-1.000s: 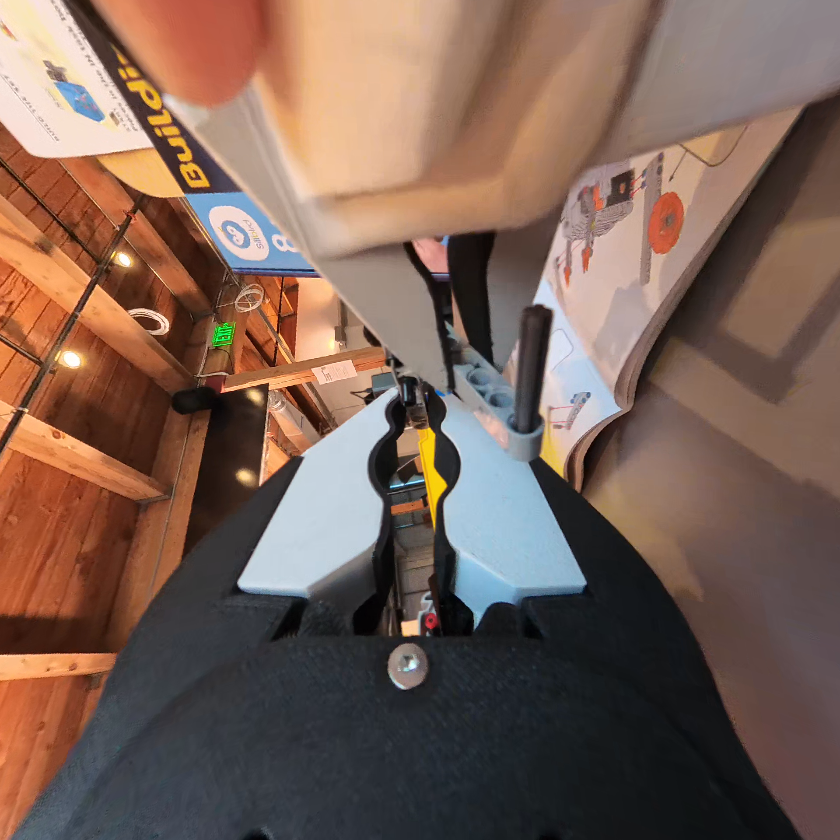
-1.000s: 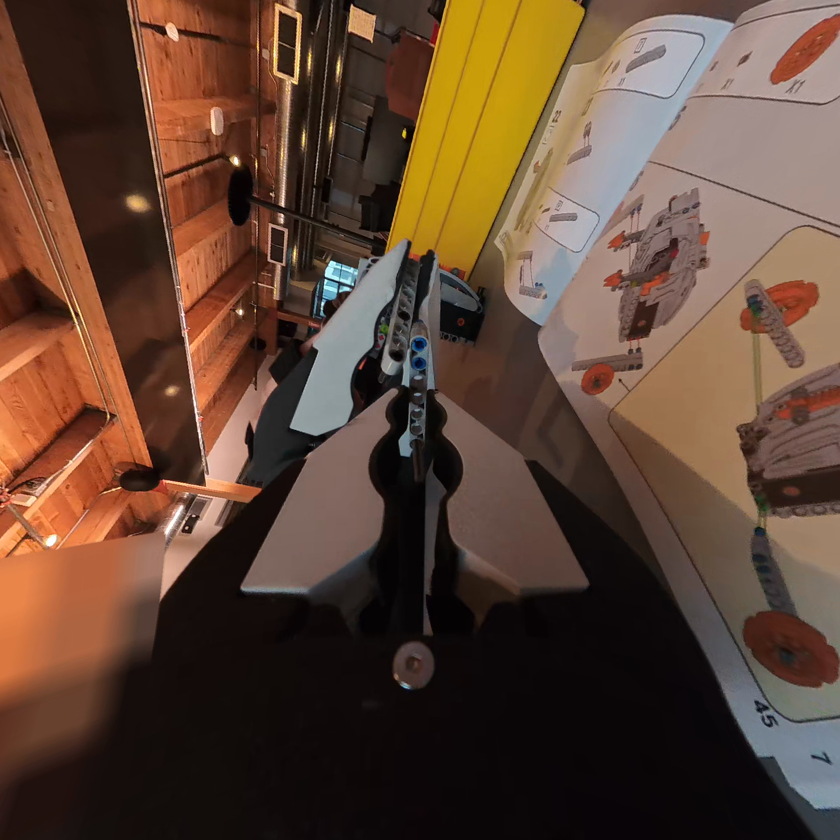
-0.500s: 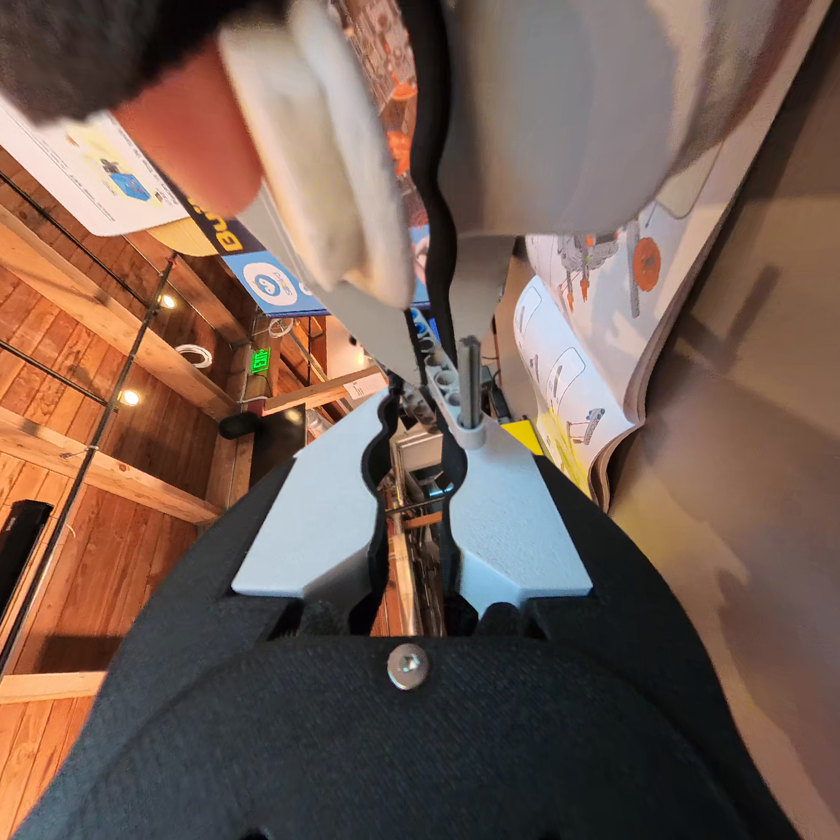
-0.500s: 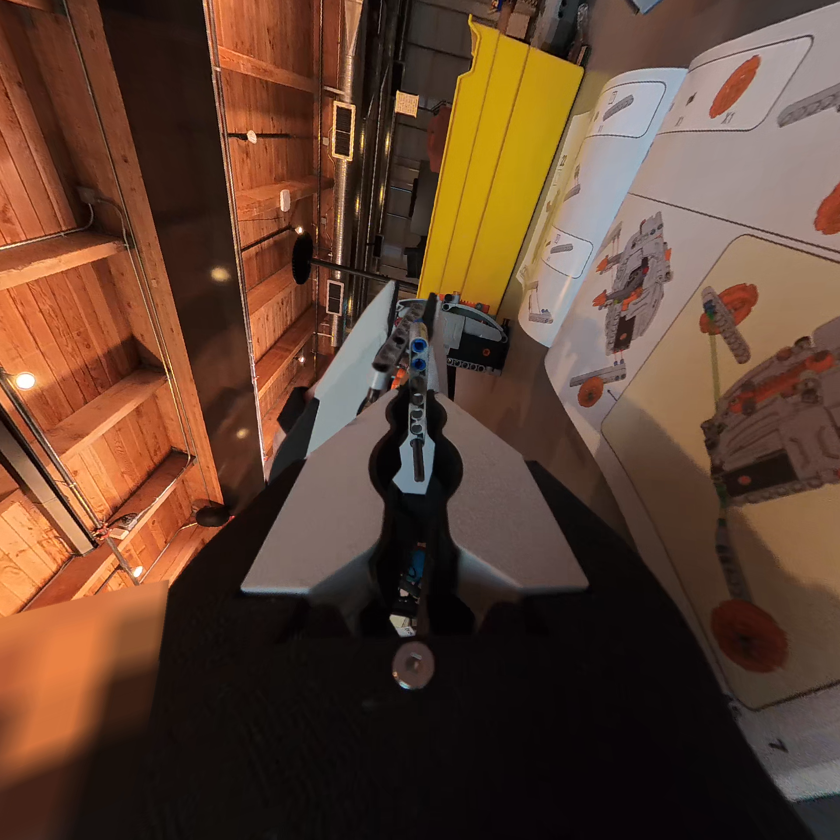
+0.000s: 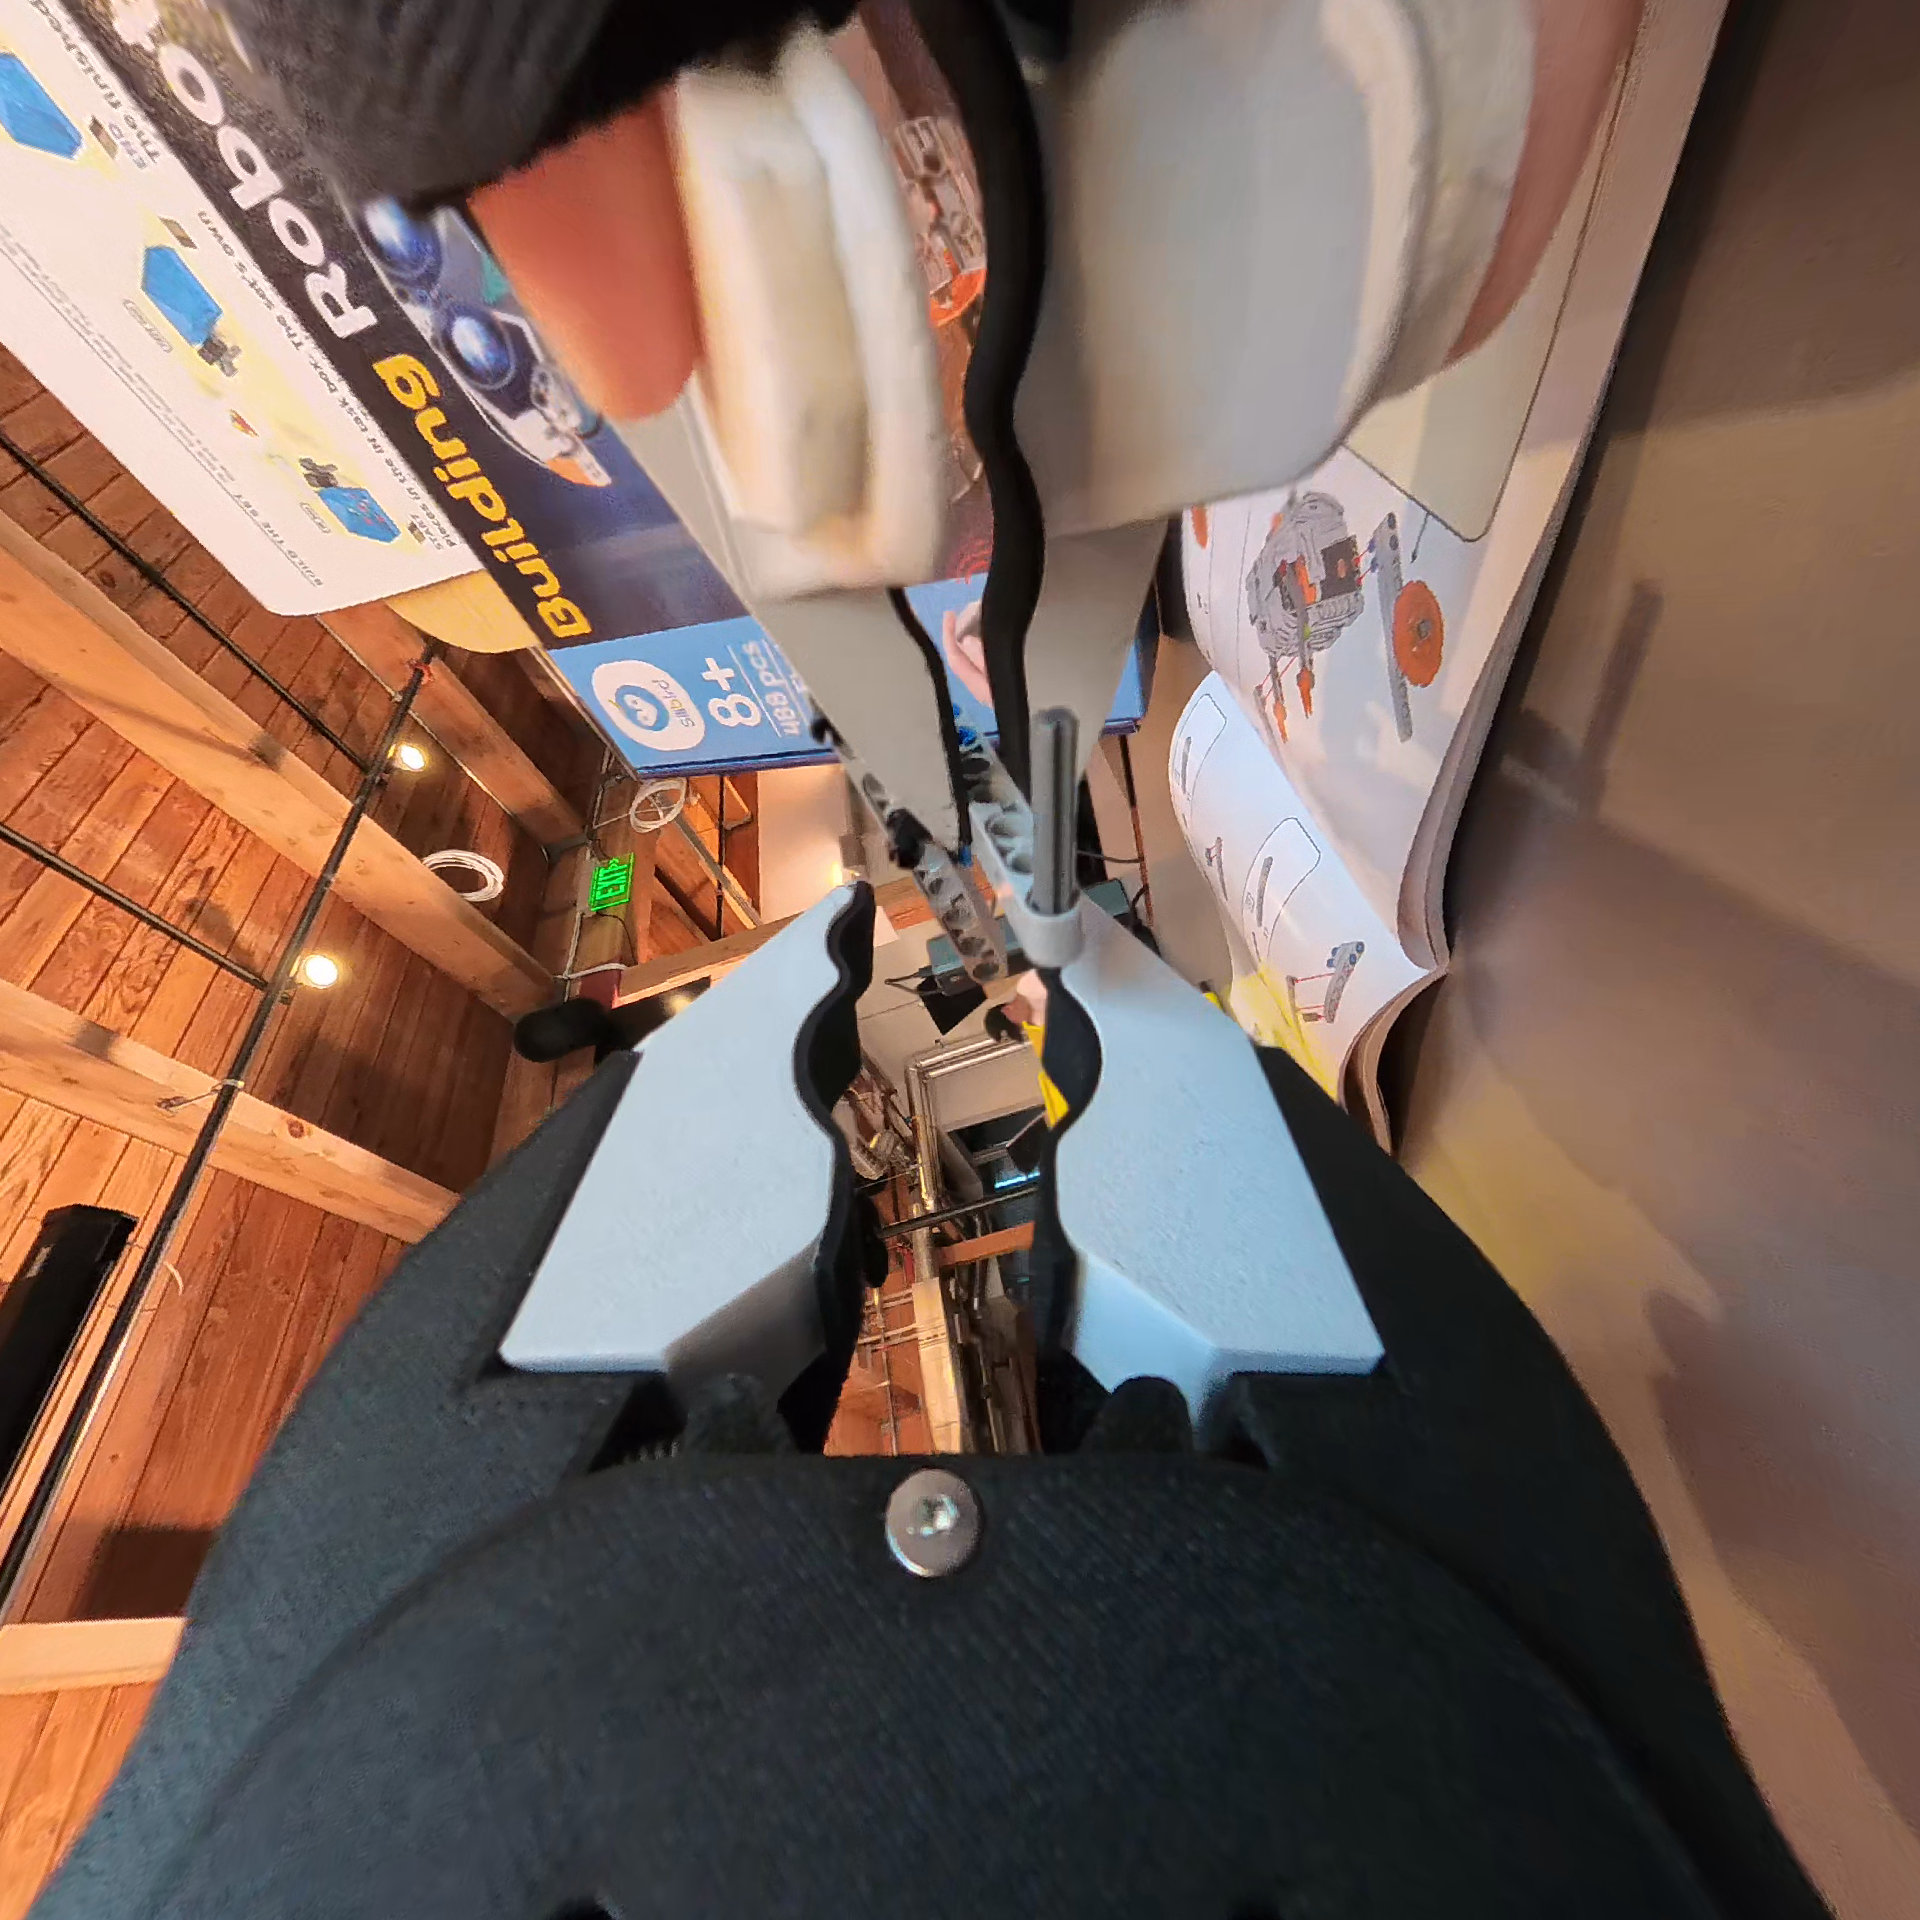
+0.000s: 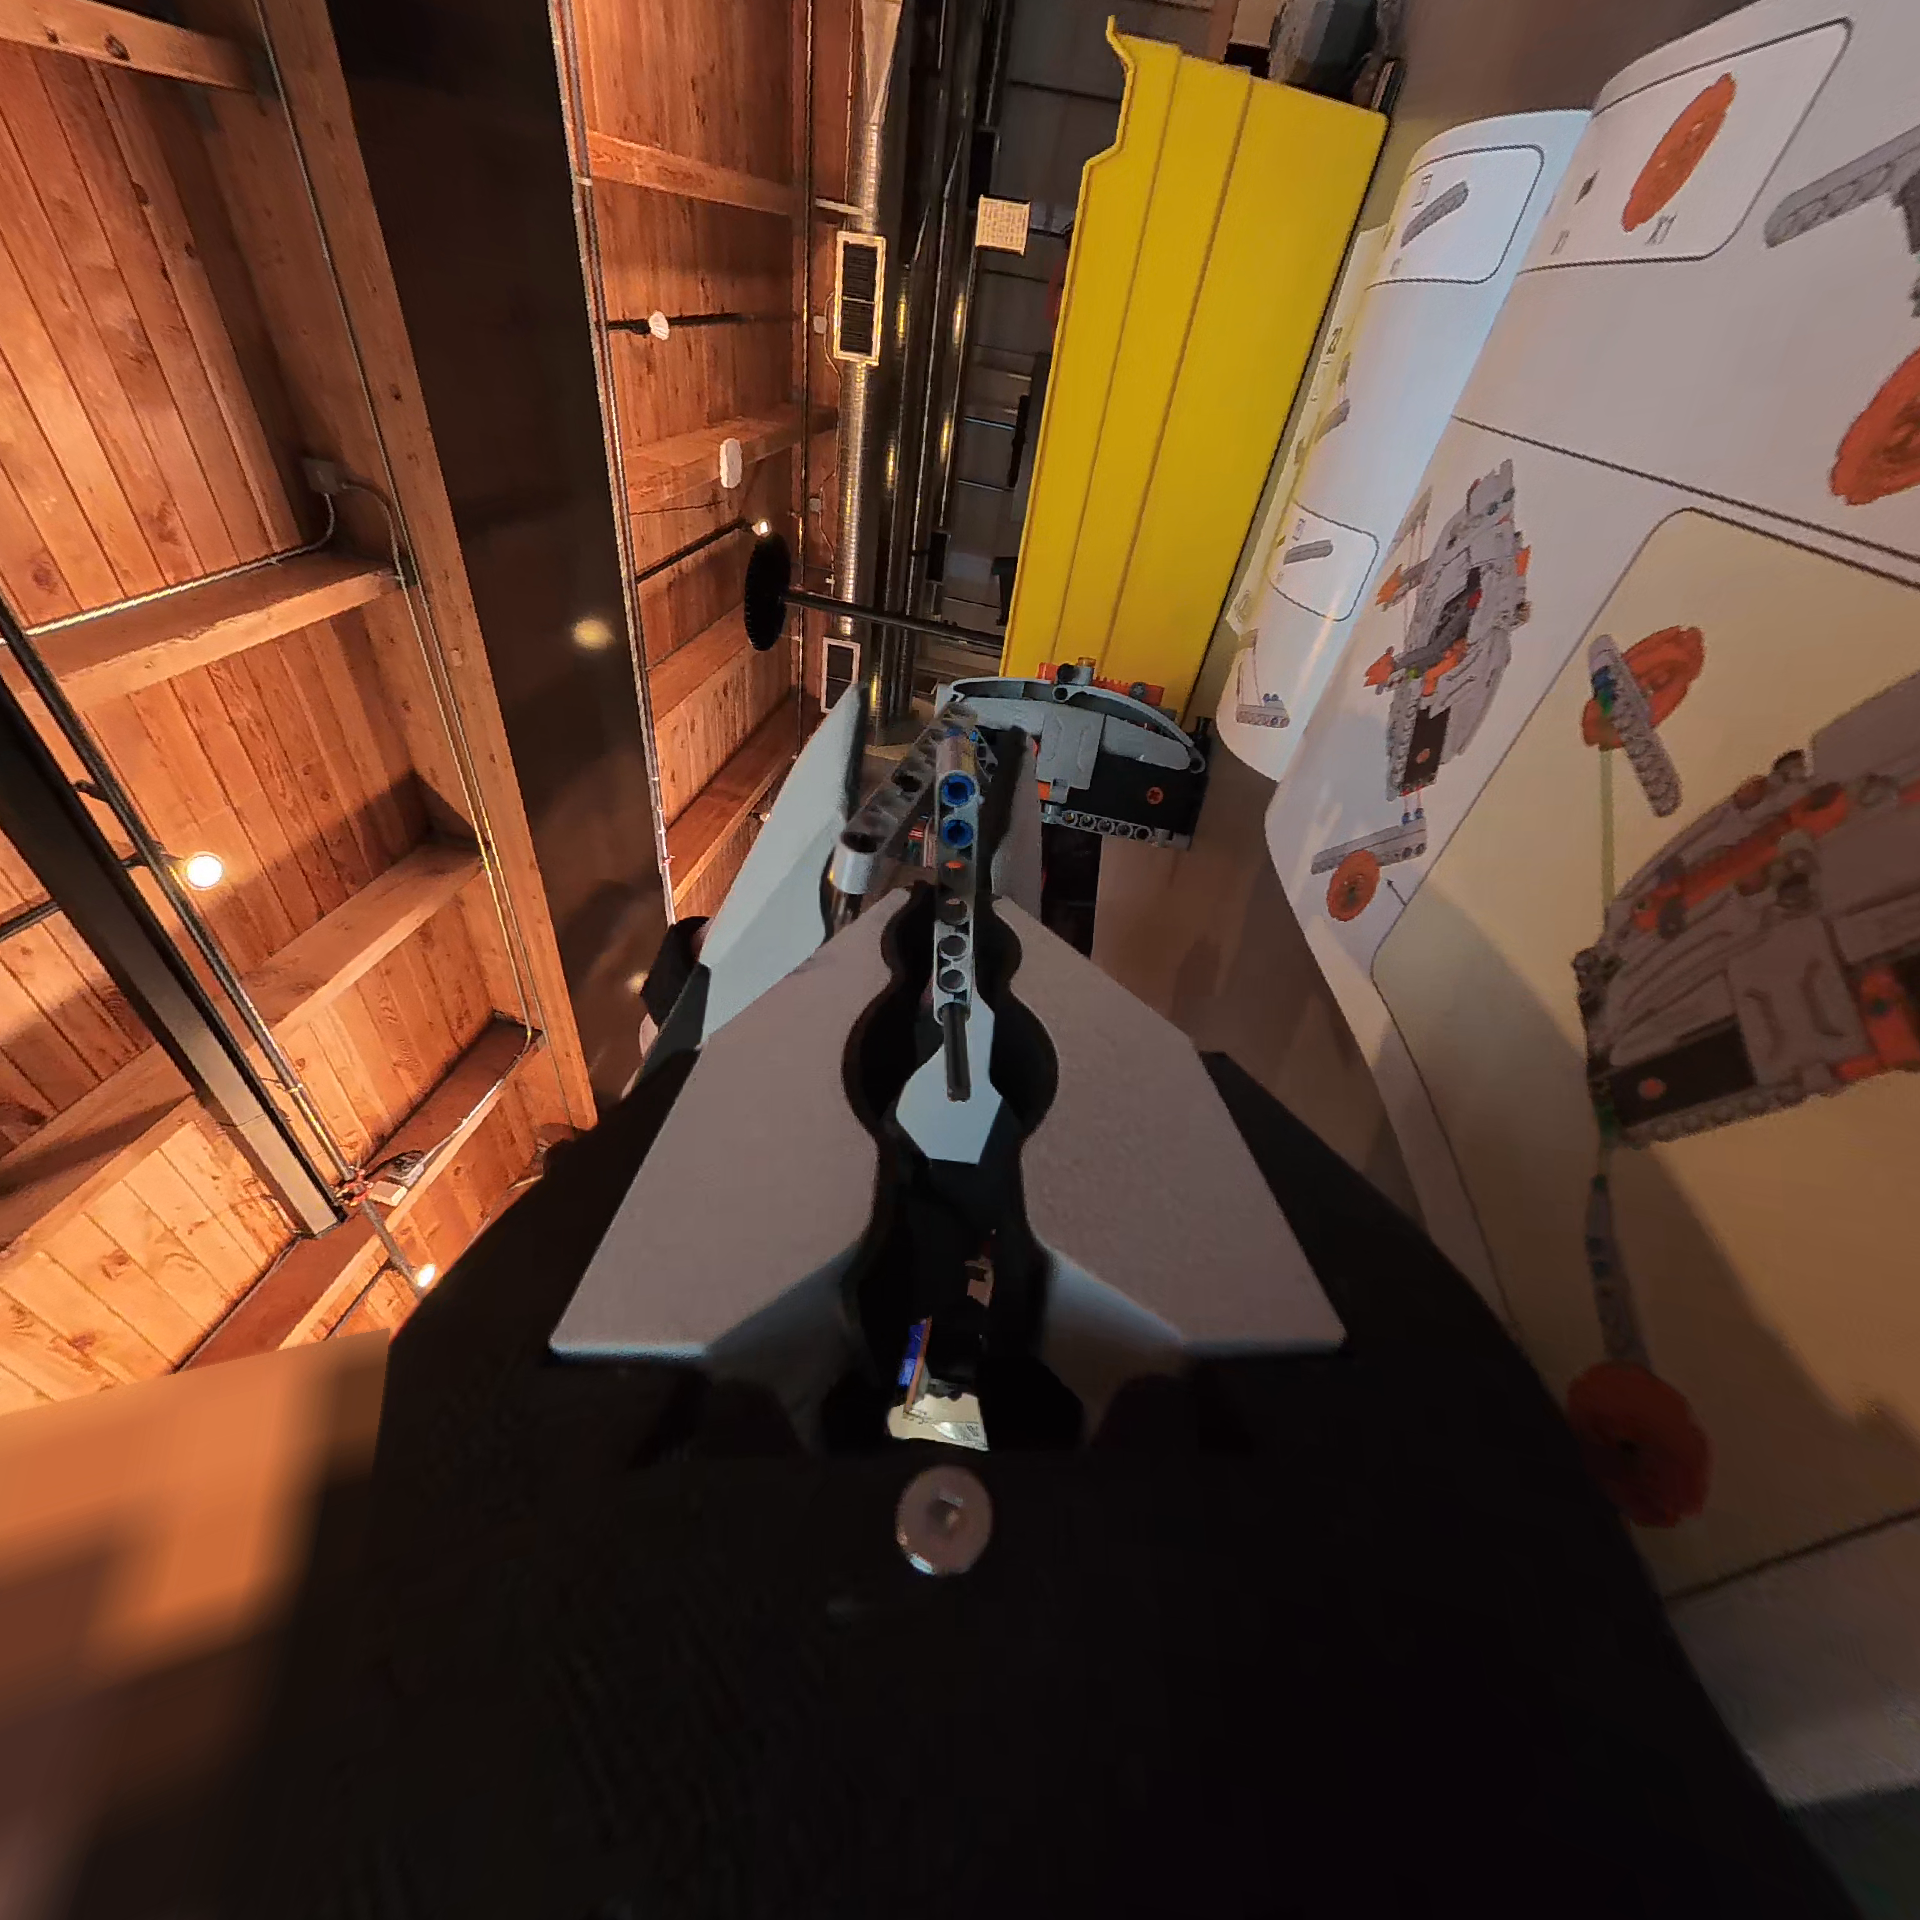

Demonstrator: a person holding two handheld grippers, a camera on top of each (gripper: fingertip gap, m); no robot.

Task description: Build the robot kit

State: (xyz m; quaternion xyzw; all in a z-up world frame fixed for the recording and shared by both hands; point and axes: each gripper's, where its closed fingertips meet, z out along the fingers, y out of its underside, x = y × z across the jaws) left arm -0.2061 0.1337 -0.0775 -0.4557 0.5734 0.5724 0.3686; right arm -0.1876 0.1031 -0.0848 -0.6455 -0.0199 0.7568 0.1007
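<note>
1. The left gripper (image 5: 951, 940) has its jaws apart with a clear gap between the black pads; nothing sits between them.
2. The right gripper (image 6: 951, 914) is closed on a grey beam (image 6: 953, 961), a holed building-toy strip with two blue pins (image 6: 954, 810) near its far end.
3. A black axle (image 6: 954, 1049) runs along the beam, back between the right gripper's jaws.
4. In the left wrist view the same assembly shows just ahead of the left gripper's tips: the axle (image 5: 1051, 810) stands in a pale grey bush (image 5: 1051, 928), which touches or nearly touches the tip of that gripper's right-hand finger (contact is hard to judge).
5. The right gripper (image 5: 997, 582) fills the top of that view, with a hand (image 5: 592, 270) on it, blurred.
6. An open manual (image 6: 1621, 790) lies on the table (image 5: 1714, 935), beside both grippers.
7. A partly built grey, black and orange model (image 6: 1101, 769) sits beyond the right gripper, in front of a yellow bin (image 6: 1174, 395).
8. A printed box (image 5: 343, 343) stands behind.
</note>
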